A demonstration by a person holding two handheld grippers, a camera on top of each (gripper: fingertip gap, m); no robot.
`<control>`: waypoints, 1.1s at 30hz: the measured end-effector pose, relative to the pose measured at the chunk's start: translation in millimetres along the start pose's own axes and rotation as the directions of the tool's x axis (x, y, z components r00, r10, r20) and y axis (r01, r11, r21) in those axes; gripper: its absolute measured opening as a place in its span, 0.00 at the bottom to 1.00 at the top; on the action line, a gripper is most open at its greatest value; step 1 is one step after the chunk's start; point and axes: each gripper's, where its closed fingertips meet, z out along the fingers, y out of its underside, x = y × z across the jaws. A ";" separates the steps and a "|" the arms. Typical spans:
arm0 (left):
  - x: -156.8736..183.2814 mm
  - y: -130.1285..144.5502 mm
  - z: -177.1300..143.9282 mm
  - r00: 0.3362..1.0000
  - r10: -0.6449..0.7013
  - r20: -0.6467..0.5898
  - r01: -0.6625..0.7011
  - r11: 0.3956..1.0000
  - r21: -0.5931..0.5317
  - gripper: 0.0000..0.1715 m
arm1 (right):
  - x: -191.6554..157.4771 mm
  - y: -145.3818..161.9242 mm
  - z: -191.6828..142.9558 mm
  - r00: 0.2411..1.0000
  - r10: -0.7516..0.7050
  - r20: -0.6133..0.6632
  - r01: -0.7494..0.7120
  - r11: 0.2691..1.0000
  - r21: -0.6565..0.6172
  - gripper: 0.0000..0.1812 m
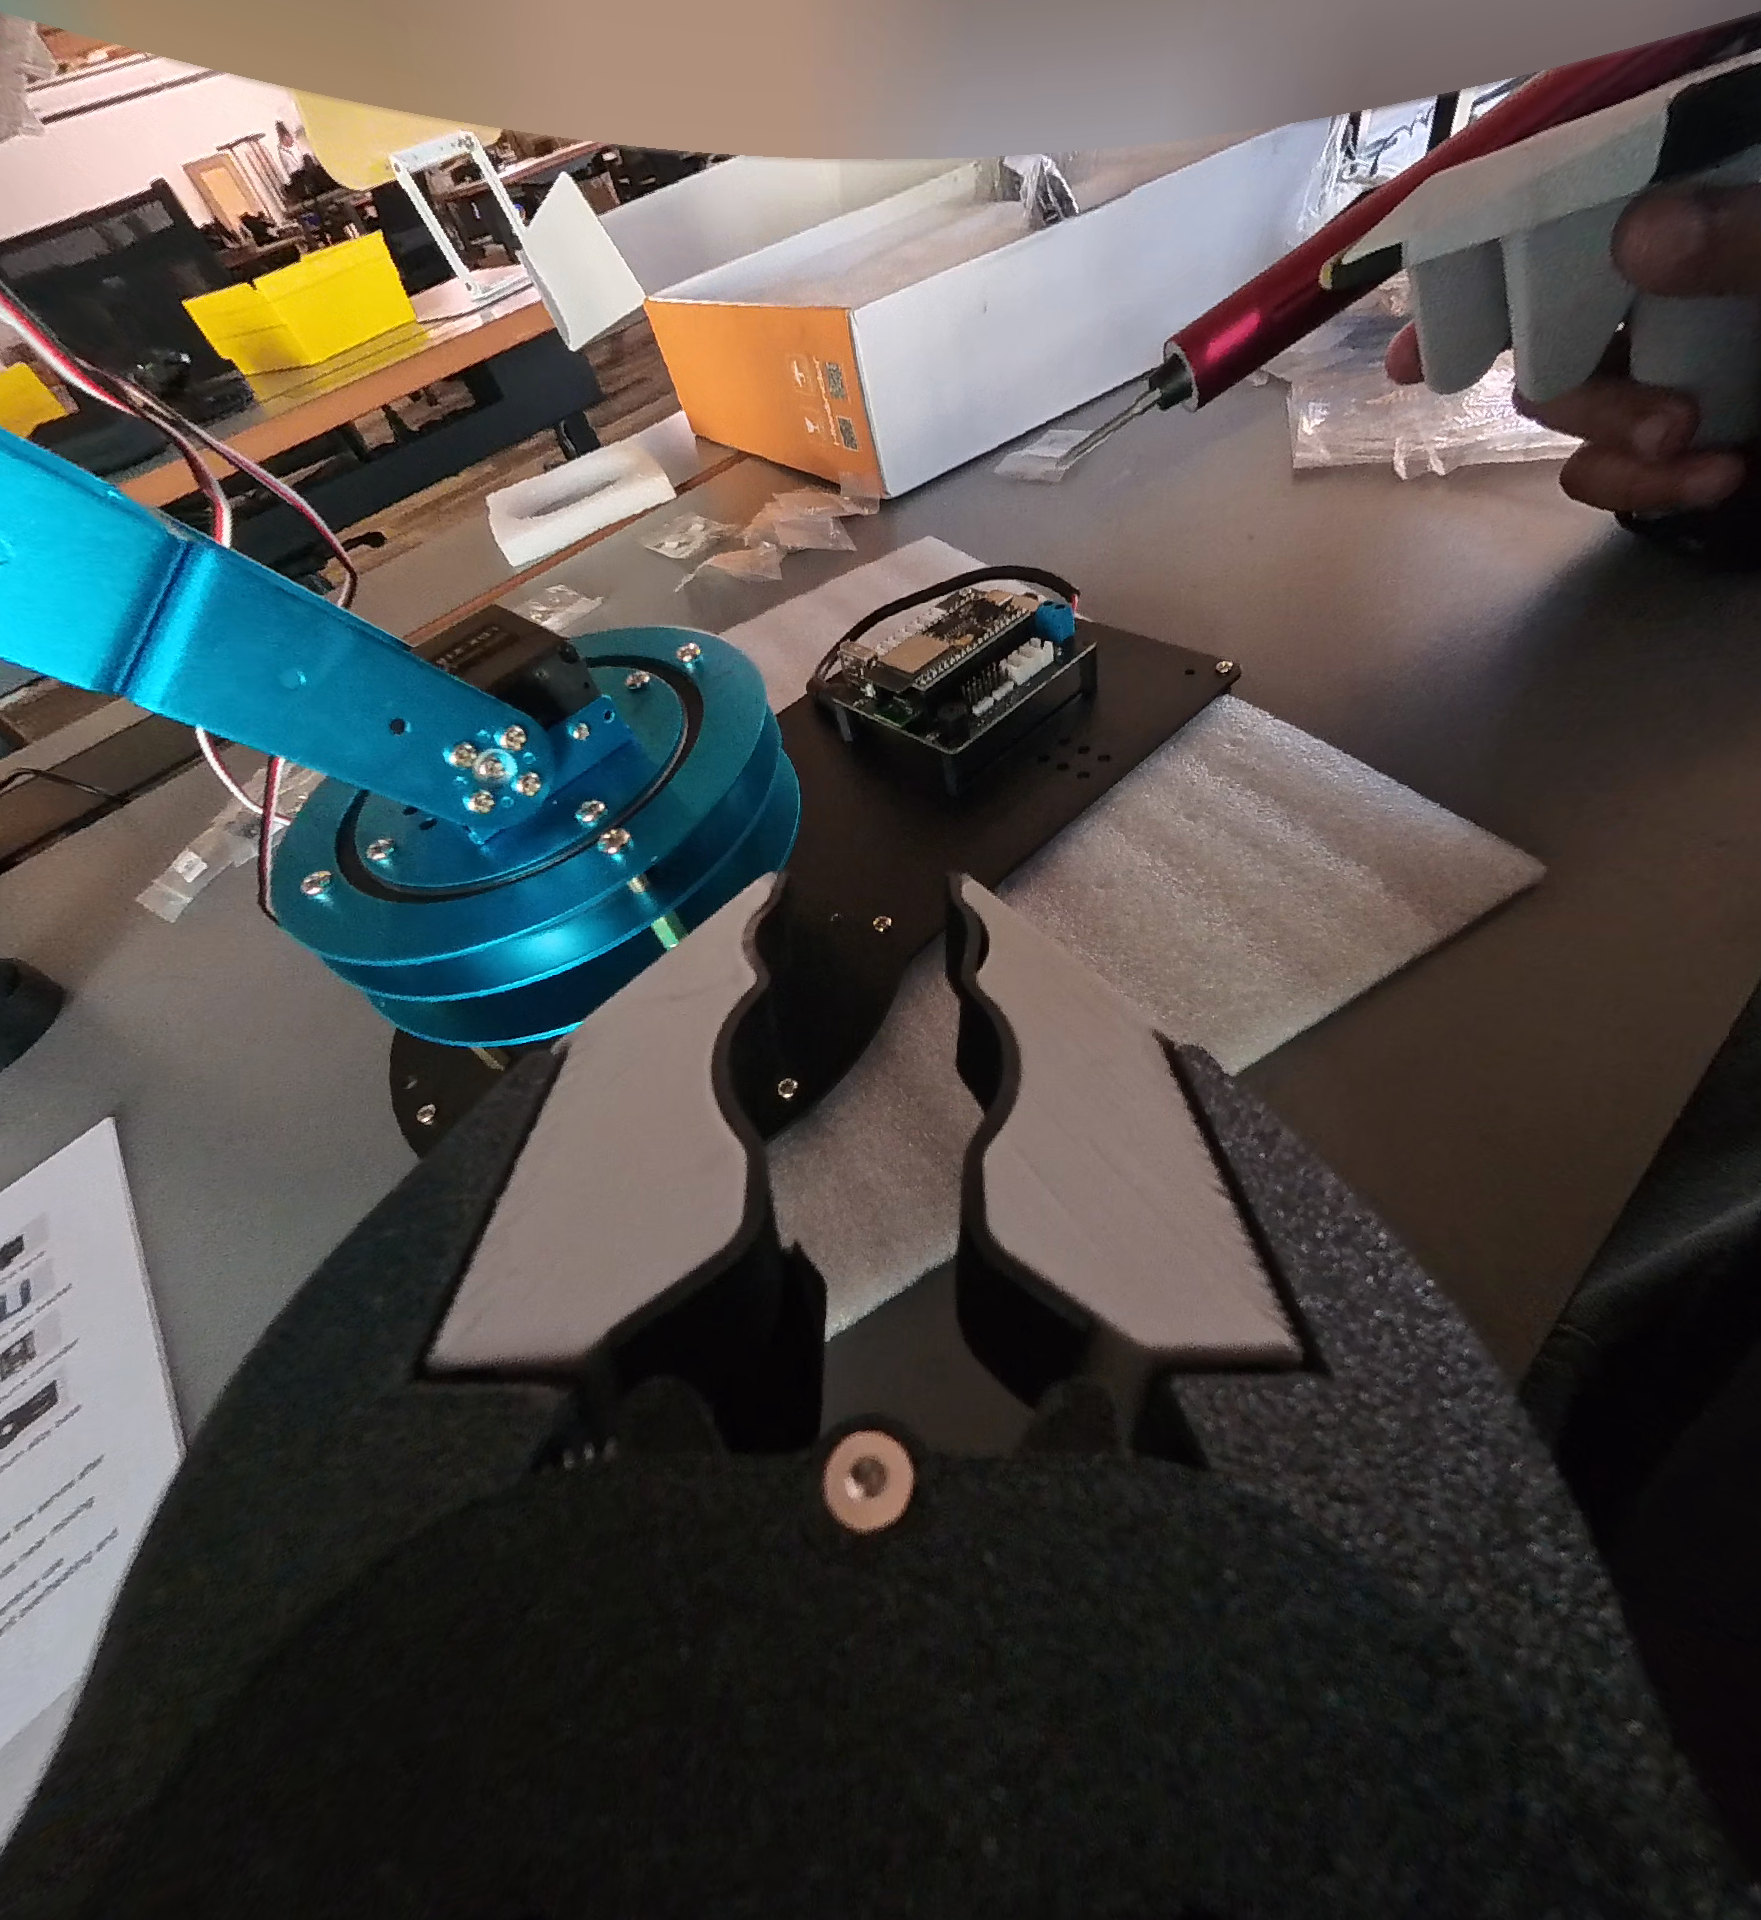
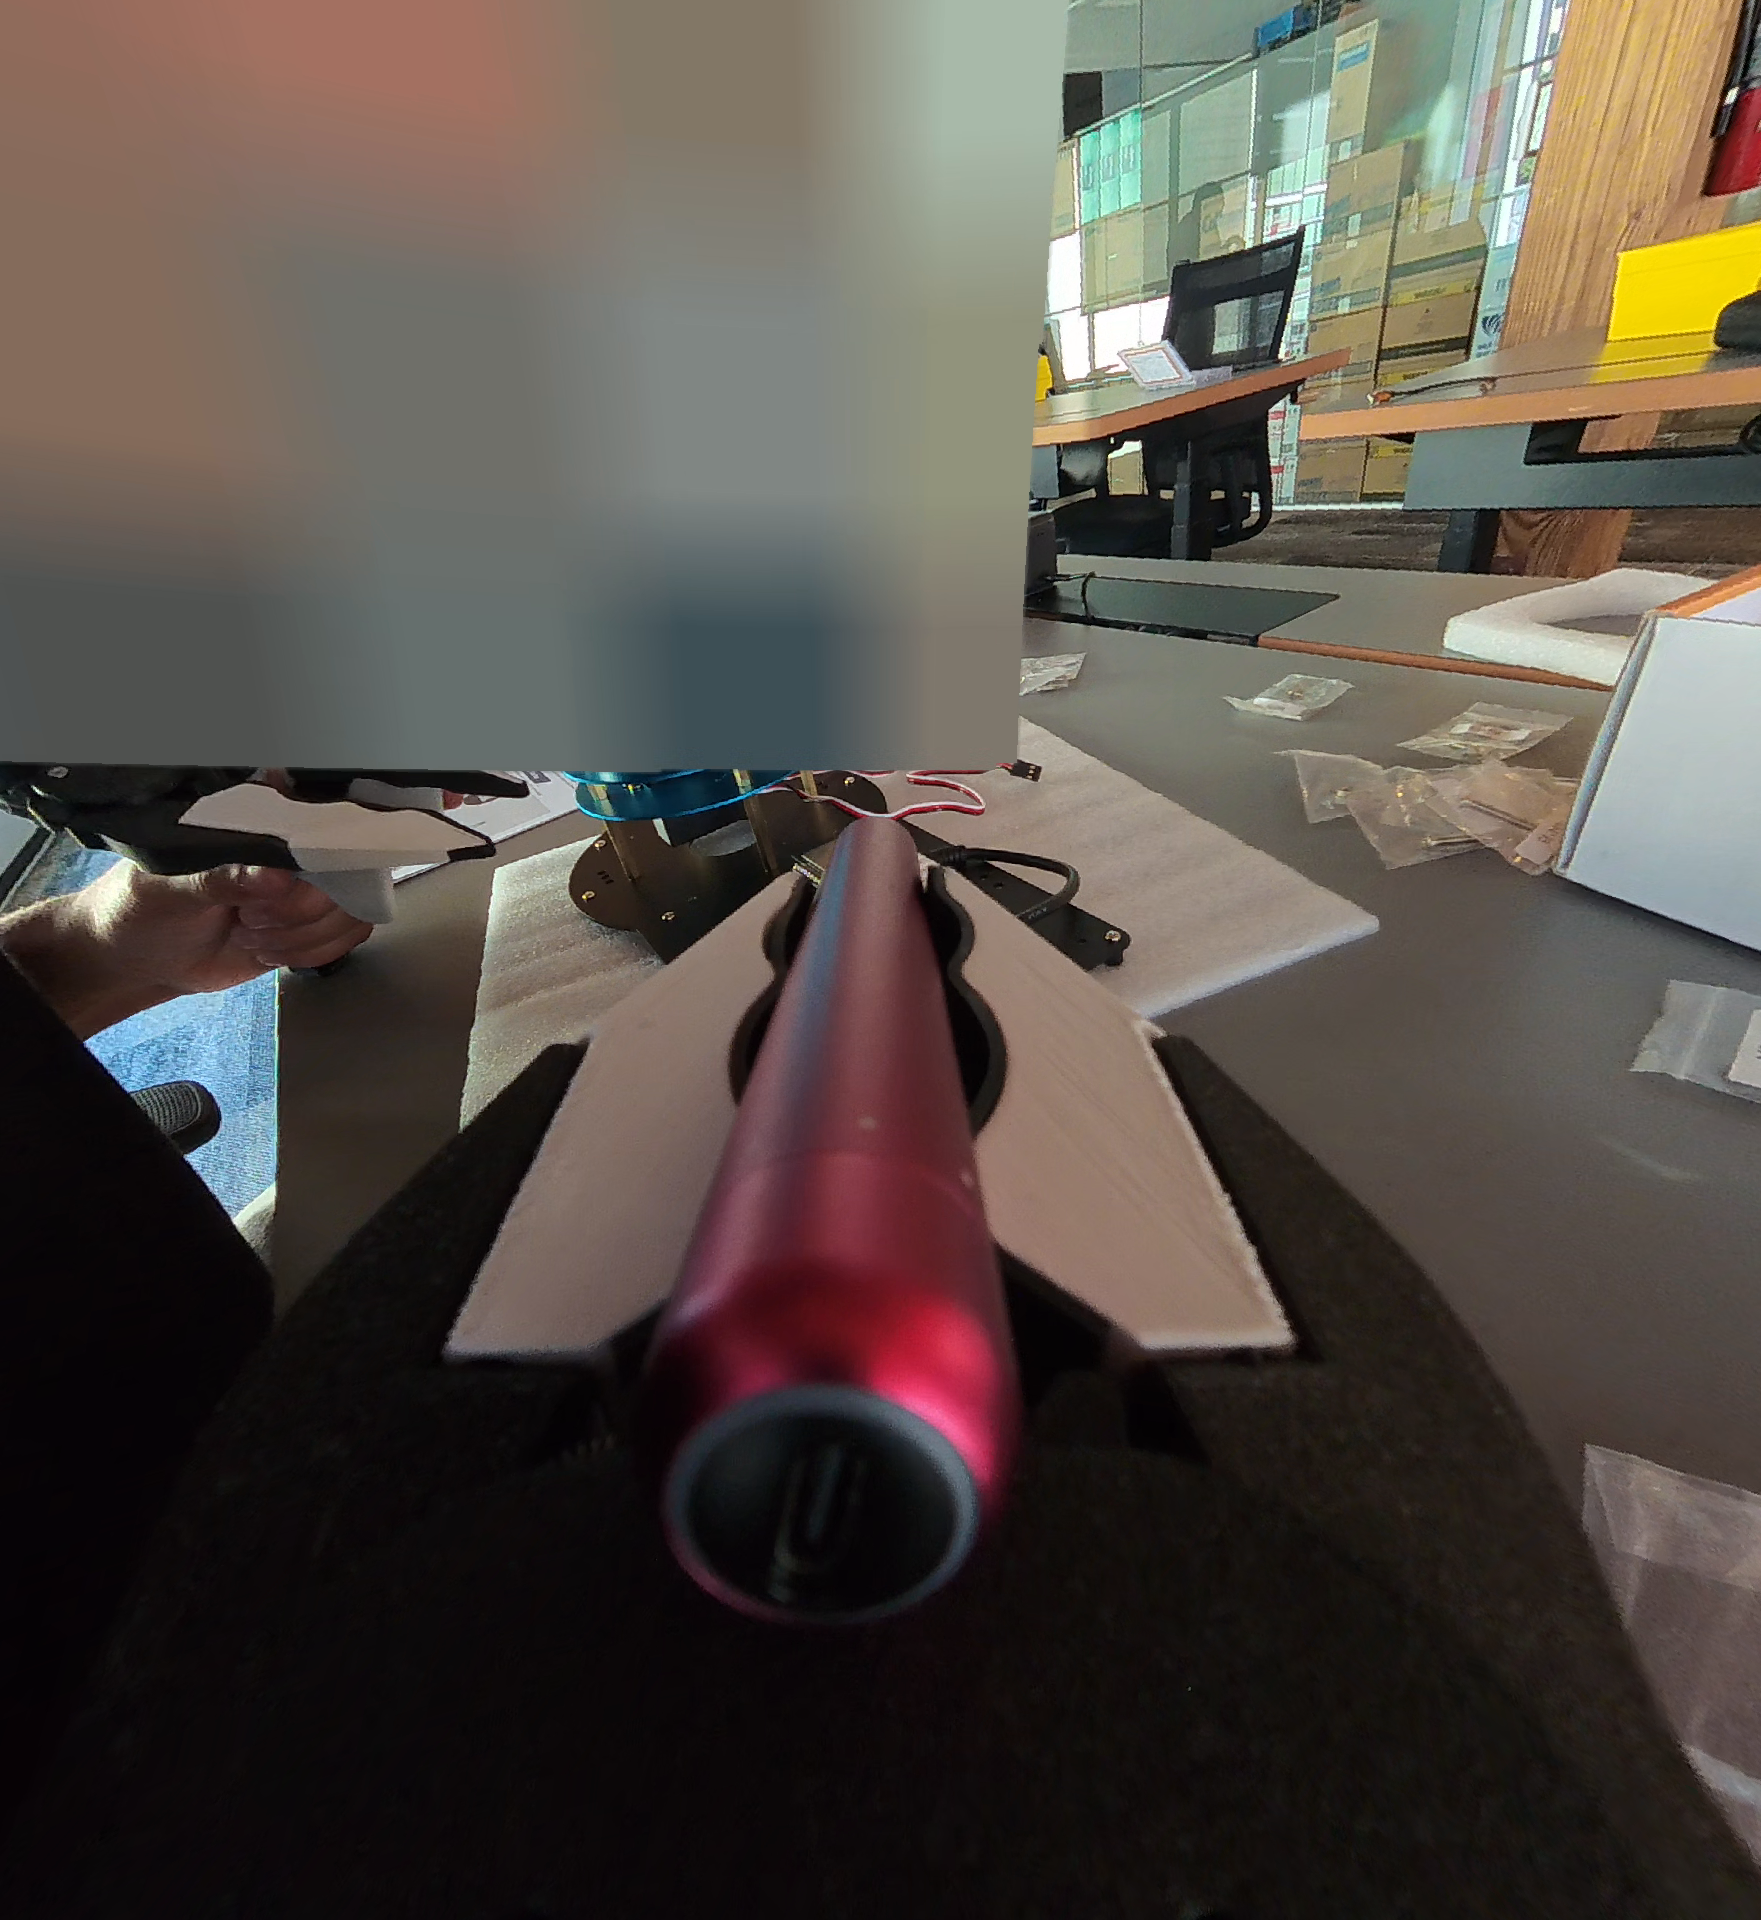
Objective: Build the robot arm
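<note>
A blue metal robot arm (image 1: pixel 180 634) rises from a blue round turntable base (image 1: pixel 543 862) on a black baseplate (image 1: pixel 1115 727). The baseplate also carries a circuit board (image 1: pixel 959 665). My left gripper (image 1: pixel 860 894) is open and empty, just right of the turntable, over the plate's near end. My right gripper (image 2: pixel 860 883) is shut on a red electric screwdriver (image 2: pixel 845 1143) that lies along its fingers, tip pointing at the turntable (image 2: pixel 668 795). In the left wrist view the screwdriver (image 1: pixel 1302 301) hangs above the table at the upper right, its bit pointing down-left.
The baseplate lies on a white foam sheet (image 1: pixel 1250 862) on a grey table (image 1: pixel 1427 582). A white and orange box (image 1: pixel 959 343), small plastic bags of parts (image 2: pixel 1427 800) and a foam block (image 1: pixel 575 499) lie behind. A printed sheet (image 1: pixel 24 1403) lies near left. Left tips to right tips: about 20 cm.
</note>
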 end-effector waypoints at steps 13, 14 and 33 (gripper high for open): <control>42.8 1.2 74.8 0.992 -0.124 -0.019 0.116 0.965 -0.236 0.29 | -3.4 -0.5 -1.0 1.000 -0.026 0.005 0.026 1.000 0.000 0.11; 43.2 3.1 80.8 0.992 -0.123 -0.009 0.116 0.959 -0.259 0.30 | -4.0 -0.2 -1.1 1.000 -0.030 0.005 0.030 1.000 -0.002 0.11; 34.4 4.1 117.6 0.971 -0.233 0.043 0.235 0.919 -0.318 0.36 | -9.6 2.9 -0.1 0.999 -0.040 0.032 0.041 0.999 -0.021 0.11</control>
